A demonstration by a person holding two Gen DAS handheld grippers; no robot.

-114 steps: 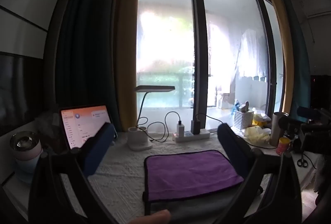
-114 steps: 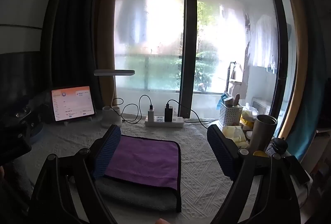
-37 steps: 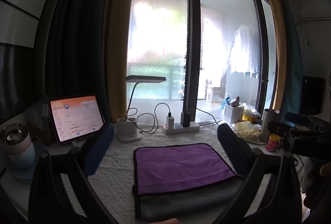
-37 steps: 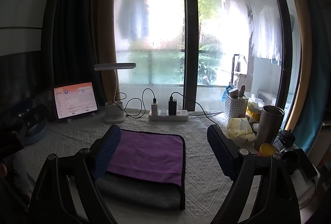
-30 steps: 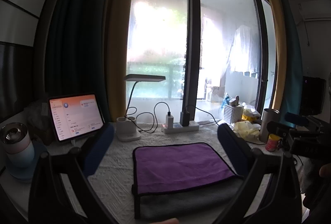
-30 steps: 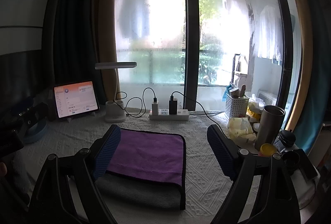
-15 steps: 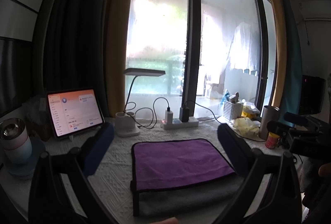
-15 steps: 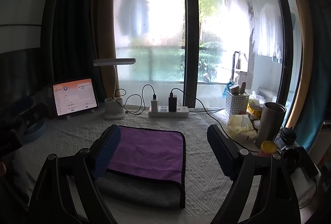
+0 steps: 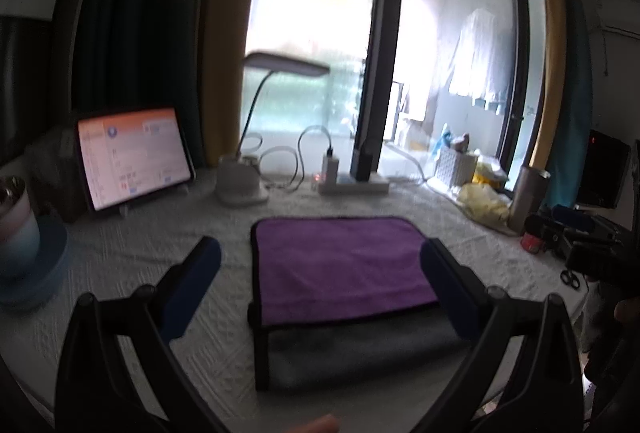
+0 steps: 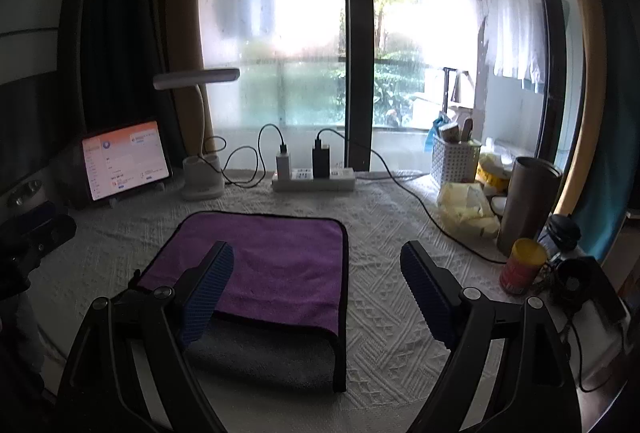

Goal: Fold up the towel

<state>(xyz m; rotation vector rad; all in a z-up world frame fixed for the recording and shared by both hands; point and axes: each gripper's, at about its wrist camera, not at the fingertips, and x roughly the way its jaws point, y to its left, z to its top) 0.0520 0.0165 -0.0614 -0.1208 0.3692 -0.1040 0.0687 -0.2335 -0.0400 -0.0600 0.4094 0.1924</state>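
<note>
A towel, purple (image 9: 340, 261) on top and grey (image 9: 360, 357) underneath with a dark hem, lies folded flat on the white textured tablecloth (image 9: 132, 245). It also shows in the right wrist view (image 10: 276, 265). My left gripper (image 9: 320, 259) is open and empty, held above the table with its fingers either side of the towel. My right gripper (image 10: 316, 261) is open and empty above the towel's right half. Neither gripper touches the towel.
At the back stand a lit tablet (image 10: 124, 161), a desk lamp (image 10: 200, 169) and a power strip (image 10: 312, 181) with cables. On the right are a white basket (image 10: 454, 161), yellow cloths (image 10: 468, 209), a steel tumbler (image 10: 528, 201) and a yellow-lidded jar (image 10: 522, 265). A cup (image 9: 16, 221) stands at the left.
Both grippers have moved forward and tilted down toward the towel, which now looks larger and nearer. The towel has not moved. Both stay open.
</note>
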